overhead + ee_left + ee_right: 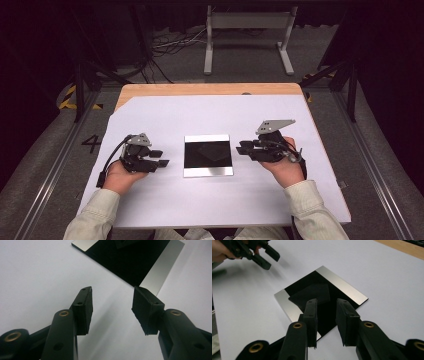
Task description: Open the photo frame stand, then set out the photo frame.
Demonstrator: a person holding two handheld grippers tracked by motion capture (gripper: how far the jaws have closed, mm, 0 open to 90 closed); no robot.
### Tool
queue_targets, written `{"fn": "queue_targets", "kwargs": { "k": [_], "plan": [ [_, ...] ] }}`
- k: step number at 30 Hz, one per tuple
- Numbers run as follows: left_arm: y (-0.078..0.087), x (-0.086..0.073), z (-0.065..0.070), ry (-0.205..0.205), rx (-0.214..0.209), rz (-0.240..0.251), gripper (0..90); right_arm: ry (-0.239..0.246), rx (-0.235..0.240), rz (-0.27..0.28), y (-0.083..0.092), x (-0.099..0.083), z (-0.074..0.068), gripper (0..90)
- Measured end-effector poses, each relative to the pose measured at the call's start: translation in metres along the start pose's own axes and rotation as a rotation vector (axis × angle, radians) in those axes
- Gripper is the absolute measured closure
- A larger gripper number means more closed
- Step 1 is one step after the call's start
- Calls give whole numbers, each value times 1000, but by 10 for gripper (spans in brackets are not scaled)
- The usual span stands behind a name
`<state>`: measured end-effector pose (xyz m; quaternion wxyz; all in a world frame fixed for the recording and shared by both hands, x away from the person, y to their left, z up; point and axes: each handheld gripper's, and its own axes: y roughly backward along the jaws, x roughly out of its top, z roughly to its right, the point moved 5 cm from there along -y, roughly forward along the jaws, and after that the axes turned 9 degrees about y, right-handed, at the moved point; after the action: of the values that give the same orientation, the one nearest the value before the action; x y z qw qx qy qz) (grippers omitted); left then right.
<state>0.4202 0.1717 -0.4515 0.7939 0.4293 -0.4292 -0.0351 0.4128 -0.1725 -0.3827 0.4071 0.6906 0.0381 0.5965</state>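
A square plate [208, 155] with a glossy black middle and a silver strip along its far and near edges lies flat at the centre of the white sheet [200, 115]. A fainter dark square patch shows on its black face [312, 293]; I cannot tell whether it is a separate piece or a reflection. To the plate's left, my left gripper [160, 157] [112, 297] rests low over the sheet, jaws wide apart and empty, pointing at the plate's corner [150, 267]. My right gripper [243, 147] [326, 305] is just right of the plate, jaws parted with nothing between them. The left gripper [270, 260] also appears far off in the right gripper view.
The white sheet covers a wooden table whose far edge [210, 89] is bare. Beyond it on the grey floor stand a metal frame [247, 22] and loose cables [170, 42]. The person's sleeves [310, 210] come in at the bottom.
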Motion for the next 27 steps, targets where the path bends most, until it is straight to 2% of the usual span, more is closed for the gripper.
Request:
{"fn": "queue_targets", "kwargs": {
  "k": [1,5,9,13,18,22,27],
  "plan": [
    [1,0,-1,-11,8,1,514,-8,-5,3,0,0,1,691],
    [0,-1,-1,13,0,5,514,-42,-20,28,1,2,4,649],
    [0,-1,-1,-2,5,-1,514,-68,-19,36,-1,2,5,607],
    [0,-1,-1,3,3,-1,513,-82,-22,43,-2,3,5,587],
    [-2,-2,-2,6,2,-6,513,-144,-19,58,-5,3,9,545],
    [-1,-2,-2,8,4,-4,513,-211,-10,66,-10,2,12,495],
    [-1,-3,-2,14,2,-6,513,-272,26,65,-18,2,15,433]
  ]
}}
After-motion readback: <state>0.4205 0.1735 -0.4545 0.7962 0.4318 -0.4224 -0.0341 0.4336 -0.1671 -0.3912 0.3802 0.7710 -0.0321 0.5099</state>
